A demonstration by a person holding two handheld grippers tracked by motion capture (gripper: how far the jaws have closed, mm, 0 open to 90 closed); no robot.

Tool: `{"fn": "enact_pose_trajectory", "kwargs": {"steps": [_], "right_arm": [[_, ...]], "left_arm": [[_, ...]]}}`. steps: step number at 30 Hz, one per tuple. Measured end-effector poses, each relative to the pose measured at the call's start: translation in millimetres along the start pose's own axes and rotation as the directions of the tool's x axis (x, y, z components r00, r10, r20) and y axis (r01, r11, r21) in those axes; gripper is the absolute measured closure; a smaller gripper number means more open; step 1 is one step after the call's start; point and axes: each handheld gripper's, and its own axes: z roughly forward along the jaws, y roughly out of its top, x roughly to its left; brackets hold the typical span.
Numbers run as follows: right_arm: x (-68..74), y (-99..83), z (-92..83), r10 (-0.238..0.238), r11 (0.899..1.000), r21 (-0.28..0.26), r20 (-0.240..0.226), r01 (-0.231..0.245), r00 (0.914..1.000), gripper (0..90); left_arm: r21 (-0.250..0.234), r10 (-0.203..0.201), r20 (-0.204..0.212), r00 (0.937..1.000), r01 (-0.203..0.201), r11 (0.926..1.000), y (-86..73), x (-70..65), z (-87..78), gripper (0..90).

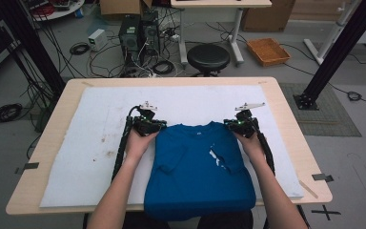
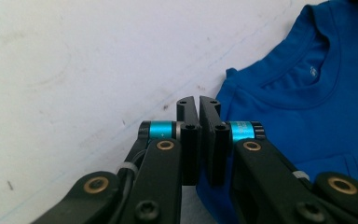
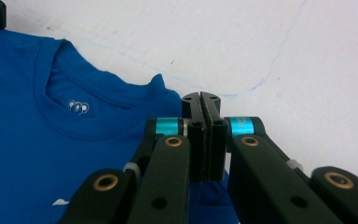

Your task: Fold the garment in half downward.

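Tools point(image 1: 148, 125) on white mat point(image 1: 95, 143) (stained).

Blue T-shirt point(image 1: 198, 167), short-sleeved, lying flat on the surface at its near middle, round collar toward the far side, hem hanging over the near edge. Both sleeves folded inward across the chest. Small white print marks right of centre; a tiny white label mark inside the collar.
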Motion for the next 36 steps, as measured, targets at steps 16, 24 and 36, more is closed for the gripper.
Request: {"fn": "enact_pose_trajectory", "kwargs": {"steps": [16, 24, 36], "right_arm": [[6.0, -0.6, 25.0, -0.043, 0.995, 0.095, 0.025, 0.04, 0.9988, 75.9], [4.0, 0.9, 21.4, -0.04, 0.997, 0.063, -0.004, 0.04, 0.9992, 88.5], [8.5, 7.9, -3.9, -0.03, 0.999, -0.028, -0.017, 0.029, 0.9994, 88.5]], "left_arm": [[0.155, 0.091, 0.006, 0.9958, -0.091, 0.9838, 13.0, -13.4, 19.5, 80.2], [0.148, 0.127, -0.007, 0.9918, -0.125, 0.9811, 13.8, -14.5, 18.6, 88.0], [-0.007, 0.166, -0.01, 0.9861, -0.166, 0.9861, 22.6, -26.2, -13.2, 88.1]]}}
